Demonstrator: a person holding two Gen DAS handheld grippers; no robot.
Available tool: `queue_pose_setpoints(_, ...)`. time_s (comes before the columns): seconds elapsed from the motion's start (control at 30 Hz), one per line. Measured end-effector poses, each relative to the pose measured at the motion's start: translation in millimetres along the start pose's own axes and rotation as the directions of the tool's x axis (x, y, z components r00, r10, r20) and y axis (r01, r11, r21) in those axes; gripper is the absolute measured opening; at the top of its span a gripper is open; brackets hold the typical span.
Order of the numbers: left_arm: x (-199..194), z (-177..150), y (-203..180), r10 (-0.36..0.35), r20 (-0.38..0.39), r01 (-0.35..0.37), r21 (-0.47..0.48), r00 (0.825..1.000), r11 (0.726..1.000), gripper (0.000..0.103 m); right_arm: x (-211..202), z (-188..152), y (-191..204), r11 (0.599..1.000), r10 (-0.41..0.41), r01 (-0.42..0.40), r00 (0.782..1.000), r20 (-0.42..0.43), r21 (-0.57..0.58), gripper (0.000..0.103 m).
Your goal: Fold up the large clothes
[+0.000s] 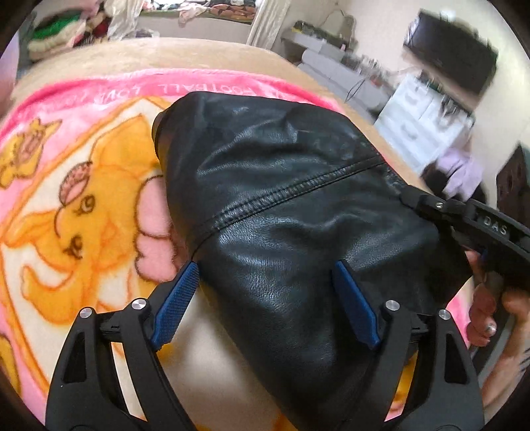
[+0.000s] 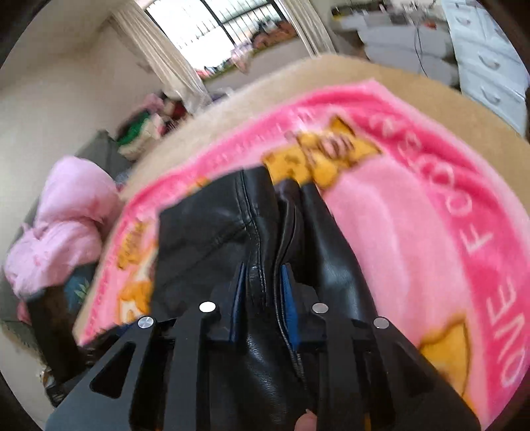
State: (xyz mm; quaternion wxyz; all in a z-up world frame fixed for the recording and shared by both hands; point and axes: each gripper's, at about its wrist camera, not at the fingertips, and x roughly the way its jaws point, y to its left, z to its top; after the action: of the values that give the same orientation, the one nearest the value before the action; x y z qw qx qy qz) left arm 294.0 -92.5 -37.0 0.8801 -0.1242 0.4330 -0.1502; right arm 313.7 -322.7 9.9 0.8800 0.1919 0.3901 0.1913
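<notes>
A black leather garment (image 1: 298, 205) lies bunched on a pink cartoon blanket (image 1: 82, 205). My left gripper (image 1: 265, 265) stands open and wide just above it, its blue pads (image 1: 179, 298) on either side of the leather without pinching it. My right gripper (image 2: 263, 267) is shut on a raised fold of the black leather garment (image 2: 212, 225) along a seam. In the left wrist view the right gripper (image 1: 405, 197) shows at the right, clamped on the garment's far edge, with a person's hand (image 1: 487, 315) on its handle.
The blanket (image 2: 414, 232) covers a beige bed (image 1: 198, 53). A pink padded garment (image 2: 63, 215) lies beside the bed at the left. White drawers (image 1: 420, 126) and a dark screen (image 1: 450, 63) stand to the right, and a curtained window (image 2: 212, 30) lies beyond.
</notes>
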Motion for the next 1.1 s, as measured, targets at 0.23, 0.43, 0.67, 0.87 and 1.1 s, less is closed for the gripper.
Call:
queue_pose_setpoints(0.23, 14.6, -7.0, 2.1, -0.099, -0.082, 0.093, -0.078, 0.992, 0.993, 0.09, 3.1, 1.1, -46.0, 0.997, -0.062, 0.064, 0.998, -0.031, 0.053, 0.023)
queue_pose_setpoints(0.43, 31.8, -16.7, -1.0, -0.135, -0.11, 0.121, -0.126, 0.985, 0.985, 0.095, 18.3, -13.5, -75.6, 0.993, -0.069, 0.076, 0.995, -0.076, 0.092, 0.049)
queue_pose_setpoints(0.67, 33.2, -16.3, -7.6, -0.131, -0.113, 0.117, -0.118, 0.985, 0.986, 0.095, -34.6, -10.2, -76.8, 0.995, 0.034, -0.033, 0.999, -0.007, 0.092, 0.09)
queue_pose_setpoints(0.87, 32.5, -21.3, -13.3, -0.125, -0.114, 0.115, -0.095, 0.986, 0.989, 0.095, -27.9, -33.1, -82.4, 0.994, 0.096, -0.088, 0.987, -0.132, 0.069, 0.087)
queue_pose_setpoints(1.1, 37.0, -21.6, -21.8, -0.097, -0.134, 0.09, -0.057, 0.986, 0.994, 0.095, 5.7, -53.7, -93.5, 0.984, 0.103, -0.07, 0.973, -0.205, 0.164, 0.065)
